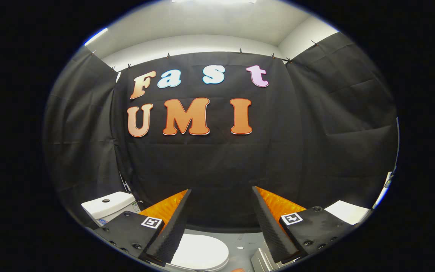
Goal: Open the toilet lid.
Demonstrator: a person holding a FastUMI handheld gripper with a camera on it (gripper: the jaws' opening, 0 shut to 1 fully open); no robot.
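A white toilet stands low and to the left. Its cistern (106, 207) sits beyond my left finger, and its closed lid (200, 252) lies flat below and between the fingers, nearer the left one. My gripper (221, 192) is held well above the lid, pointing at the booth's black wall. It is open, with a wide gap and nothing between its fingers. The front part of the lid is hidden by the left finger.
The grey floor (246, 245) shows between the fingers. A metallic ribbed object (263, 260) lies on it under my right finger. A white flat surface (347, 211) sits beyond the right finger. Black cloth walls close the booth on all sides.
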